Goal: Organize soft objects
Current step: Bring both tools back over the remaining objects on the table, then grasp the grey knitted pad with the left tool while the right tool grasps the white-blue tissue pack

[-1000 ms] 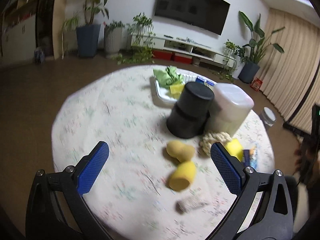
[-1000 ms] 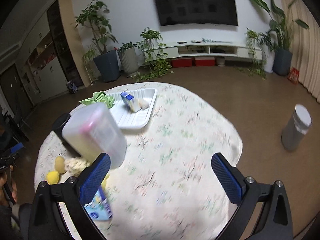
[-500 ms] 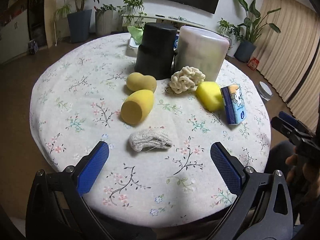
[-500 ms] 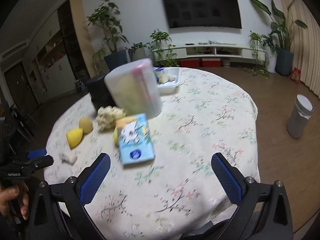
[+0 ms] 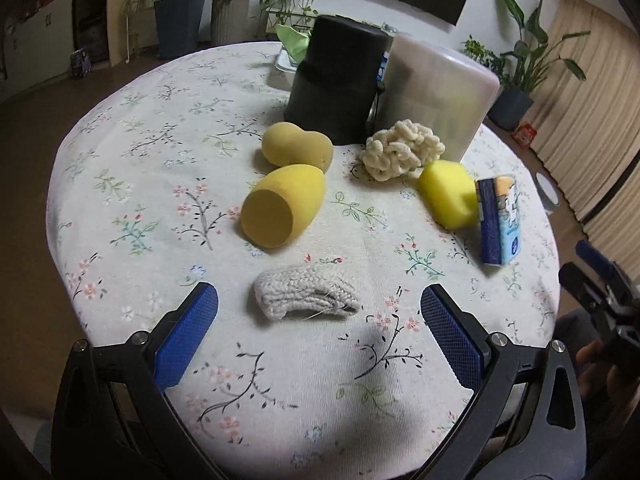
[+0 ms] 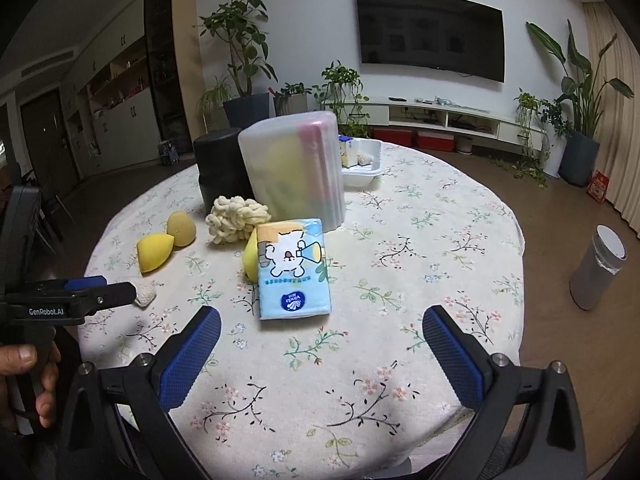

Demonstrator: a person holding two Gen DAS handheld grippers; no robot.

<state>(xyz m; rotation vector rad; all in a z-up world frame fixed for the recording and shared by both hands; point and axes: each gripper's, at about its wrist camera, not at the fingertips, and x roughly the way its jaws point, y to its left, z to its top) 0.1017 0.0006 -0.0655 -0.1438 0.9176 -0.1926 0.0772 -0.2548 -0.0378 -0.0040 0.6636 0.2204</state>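
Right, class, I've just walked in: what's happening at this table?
A person holds two open grippers over a round table strewn with soft things. The left gripper points at a knitted beige piece; the right gripper faces a tissue pack. Neither grips anything. Yellow sponges, a cream yarn bundle, and a black container and a frosted one sit beyond, so sorting hasn't visibly started.

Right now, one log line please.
left hand-held gripper: open, facing grey knitted piece | right hand-held gripper: open, facing blue tissue pack
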